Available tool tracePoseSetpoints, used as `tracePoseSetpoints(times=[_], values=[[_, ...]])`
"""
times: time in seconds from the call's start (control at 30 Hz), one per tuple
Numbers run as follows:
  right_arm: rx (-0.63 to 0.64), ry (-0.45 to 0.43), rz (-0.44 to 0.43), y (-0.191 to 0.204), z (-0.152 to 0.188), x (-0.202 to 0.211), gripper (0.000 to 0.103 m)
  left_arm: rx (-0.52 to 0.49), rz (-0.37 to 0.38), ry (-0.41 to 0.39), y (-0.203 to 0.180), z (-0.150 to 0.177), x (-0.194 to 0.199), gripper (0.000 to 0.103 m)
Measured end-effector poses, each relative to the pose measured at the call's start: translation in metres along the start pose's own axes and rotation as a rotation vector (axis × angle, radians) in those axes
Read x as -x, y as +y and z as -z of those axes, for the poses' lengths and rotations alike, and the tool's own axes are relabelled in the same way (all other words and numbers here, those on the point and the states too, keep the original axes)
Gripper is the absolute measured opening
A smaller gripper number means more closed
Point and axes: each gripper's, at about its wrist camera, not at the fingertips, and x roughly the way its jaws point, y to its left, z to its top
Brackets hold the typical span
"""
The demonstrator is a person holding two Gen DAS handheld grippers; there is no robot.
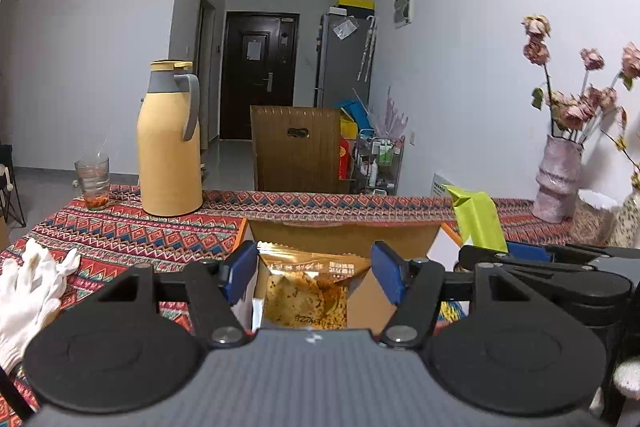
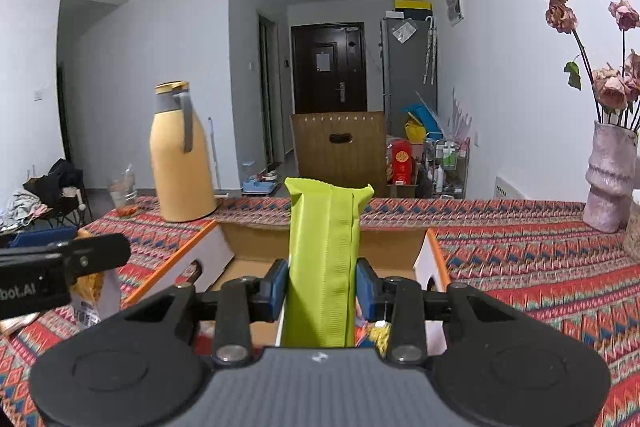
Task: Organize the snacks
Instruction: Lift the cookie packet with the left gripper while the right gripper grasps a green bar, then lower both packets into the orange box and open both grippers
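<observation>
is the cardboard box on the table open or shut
Open. The cardboard box has its flaps folded outward and its brown inside shows behind the green packet.

Orange snack packet (image 1: 316, 291) upright over open cardboard box (image 2: 256, 239), lime-green packet (image 2: 324, 267) upright above it

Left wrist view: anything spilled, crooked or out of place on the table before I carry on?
Nothing spilled. The one stray item is a pair of white work gloves crumpled on the patterned tablecloth at the left. The yellow thermos jug and the glass beside it stand upright.
</observation>
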Motion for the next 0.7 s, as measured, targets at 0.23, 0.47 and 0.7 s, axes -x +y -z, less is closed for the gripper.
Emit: tracePoseSetpoints(times=[0.23,0.47,0.7], values=[[-0.008,0.021,0.025,-0.009,-0.017,-0.041,0.035,0.028,-0.026,0.011,0.003,-0.017,-0.04,0.064],[-0.018,0.056,0.034,-0.006,-0.024,-0.081,0.035,0.04,-0.063,0.035,0.007,-0.028,-0.081,0.064],[-0.037,0.101,0.035,-0.008,-0.015,-0.117,0.035,0.081,-0.114,0.065,0.017,-0.024,-0.117,0.064]])
